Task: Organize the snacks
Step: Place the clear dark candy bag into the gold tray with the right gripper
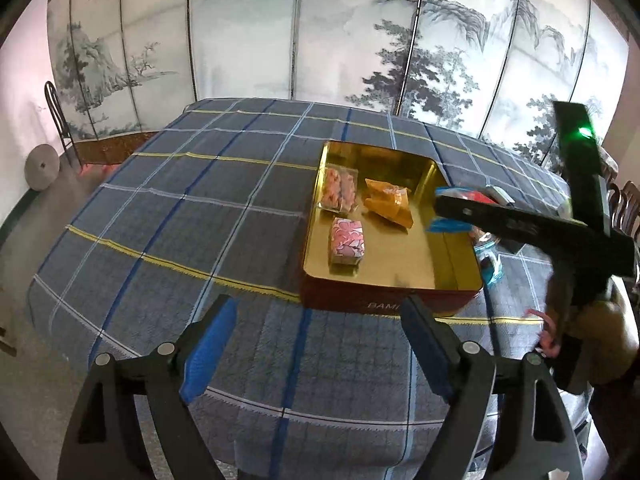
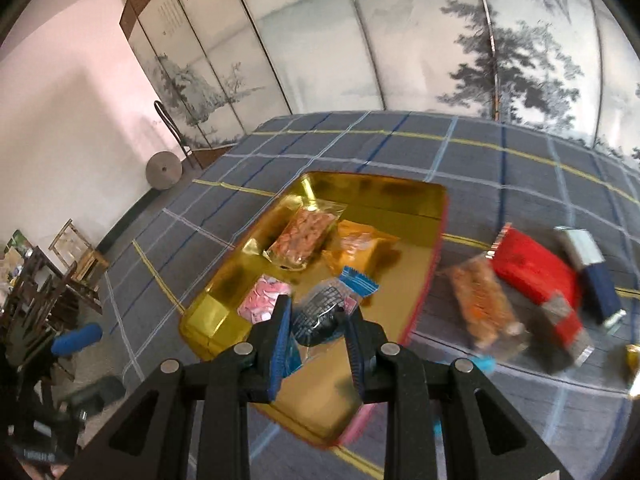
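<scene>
Item in transit: my right gripper [image 2: 316, 320] clamps the blue-edged snack packet [image 2: 332, 308] over the gold tin [image 2: 420, 196]; left gripper [image 1: 316, 344] empty, fingers apart; I'd release low at lower centre, clear of packets.

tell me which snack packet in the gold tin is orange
The crumpled orange packet, toward the tin's far side, right of the clear packet of pinkish snacks. The third, a pink-and-white patterned packet, lies nearer the front.

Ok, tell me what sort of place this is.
Probably a home dining room: a table under a plaid tablecloth, a painted folding screen behind it, and wooden chairs stacked by the wall.
</scene>
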`<state>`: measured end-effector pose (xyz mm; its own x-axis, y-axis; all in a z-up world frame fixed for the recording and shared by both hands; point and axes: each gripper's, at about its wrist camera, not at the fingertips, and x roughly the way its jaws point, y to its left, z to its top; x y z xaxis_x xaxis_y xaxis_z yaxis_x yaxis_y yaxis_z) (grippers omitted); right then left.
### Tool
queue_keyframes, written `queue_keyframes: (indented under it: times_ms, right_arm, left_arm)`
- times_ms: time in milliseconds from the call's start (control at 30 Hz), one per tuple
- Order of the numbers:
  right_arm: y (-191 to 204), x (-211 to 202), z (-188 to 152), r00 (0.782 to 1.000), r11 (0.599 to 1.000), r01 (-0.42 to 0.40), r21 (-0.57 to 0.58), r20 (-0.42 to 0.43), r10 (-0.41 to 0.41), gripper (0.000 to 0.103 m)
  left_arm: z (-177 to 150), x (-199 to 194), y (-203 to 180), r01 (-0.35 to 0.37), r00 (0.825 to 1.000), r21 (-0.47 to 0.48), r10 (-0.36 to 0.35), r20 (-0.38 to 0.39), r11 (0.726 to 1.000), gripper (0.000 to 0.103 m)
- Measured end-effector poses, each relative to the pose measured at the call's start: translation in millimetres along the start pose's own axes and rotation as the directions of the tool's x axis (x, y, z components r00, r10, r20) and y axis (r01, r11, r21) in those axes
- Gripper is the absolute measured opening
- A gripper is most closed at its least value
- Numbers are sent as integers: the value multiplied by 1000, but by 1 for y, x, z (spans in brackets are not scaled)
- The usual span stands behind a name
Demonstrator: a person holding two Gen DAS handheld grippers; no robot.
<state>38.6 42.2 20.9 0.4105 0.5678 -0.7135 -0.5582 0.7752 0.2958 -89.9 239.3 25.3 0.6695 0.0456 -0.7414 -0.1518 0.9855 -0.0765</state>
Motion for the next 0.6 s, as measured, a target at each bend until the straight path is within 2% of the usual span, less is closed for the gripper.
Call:
queue_keyframes:
  times_ms: [133, 233, 300, 467, 600]
  right_arm:
    - [3, 21, 3, 999, 1000, -14, 7, -32, 14, 26]
    - [3, 31, 7, 997, 998, -56, 40, -47, 58, 30]
    - [2, 27, 7, 998, 997, -56, 49, -23, 57, 37]
    - [-31, -13, -7, 998, 994, -24, 107, 68, 17, 38]
    - [-78, -53, -37, 983, 983, 169, 64, 67, -174, 38]
  left_arm:
    - [-3, 5, 5, 8, 1000, -10, -9, -21, 1000, 81]
    - [-5, 11, 6, 17, 999, -19, -18, -40, 1000, 81]
    - [-5, 14, 6, 18, 999, -18, -19, -50, 1000, 81]
    - [-5, 11, 3, 27, 999, -10, -27, -42, 1000, 81]
    - [-4, 13, -4, 47, 998, 0, -46, -48, 999, 82]
